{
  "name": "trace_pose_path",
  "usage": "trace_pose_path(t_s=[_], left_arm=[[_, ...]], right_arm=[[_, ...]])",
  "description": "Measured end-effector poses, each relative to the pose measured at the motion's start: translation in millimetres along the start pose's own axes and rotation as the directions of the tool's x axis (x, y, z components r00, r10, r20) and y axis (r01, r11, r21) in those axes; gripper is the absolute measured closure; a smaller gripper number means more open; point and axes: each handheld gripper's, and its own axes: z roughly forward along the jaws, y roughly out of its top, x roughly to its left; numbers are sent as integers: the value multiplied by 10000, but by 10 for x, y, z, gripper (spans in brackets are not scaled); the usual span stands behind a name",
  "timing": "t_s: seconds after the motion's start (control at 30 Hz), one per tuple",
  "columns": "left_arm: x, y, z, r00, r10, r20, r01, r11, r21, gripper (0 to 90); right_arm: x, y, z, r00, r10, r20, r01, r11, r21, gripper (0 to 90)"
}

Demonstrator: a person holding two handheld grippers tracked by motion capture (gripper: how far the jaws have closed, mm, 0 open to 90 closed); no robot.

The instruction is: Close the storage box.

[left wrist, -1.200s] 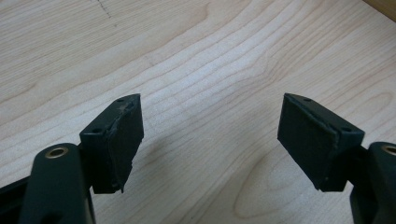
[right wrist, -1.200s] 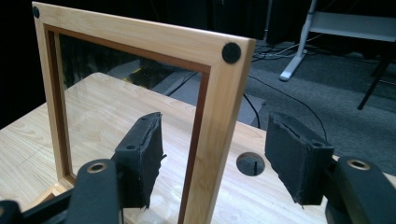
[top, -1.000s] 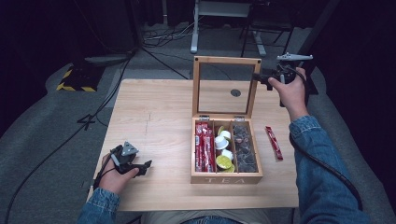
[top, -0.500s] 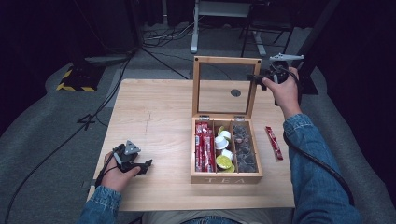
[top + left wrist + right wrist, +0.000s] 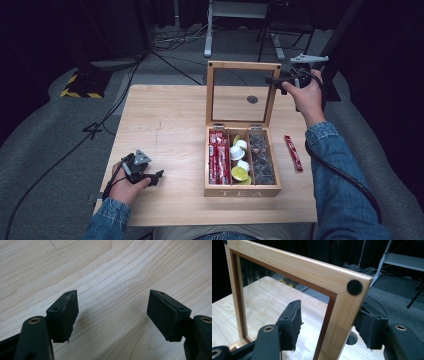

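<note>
Tea box (image 5: 242,189) mid-counter (image 5: 165,125), lid (image 5: 243,65) upright: right hand-held gripper (image 5: 276,80), jaws just narrowing, straddles its far corner, seemingly ungripped; left hand-held gripper (image 5: 156,177) open, idle.

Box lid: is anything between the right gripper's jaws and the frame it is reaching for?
Nothing visible. The right gripper straddles the upright lid at its side rail near the corner, jaws just closing, a gap still showing at one pad.
</note>
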Motion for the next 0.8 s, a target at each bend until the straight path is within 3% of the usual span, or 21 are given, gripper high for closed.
trace_pose_path(t_s=[0.5, 0.8], left_arm=[[-31, 17, -5, 10000, -4, -2, 4, 10000, -4, 258], [-22, 45, 26, 9999, 46, 112, -46, 10000, -2, 258]], right_arm=[[202, 3, -386, 9972, -709, -241, 703, 9973, -230, 431], [309, -56, -575, 9969, -666, -411, 652, 9973, -344, 458]])
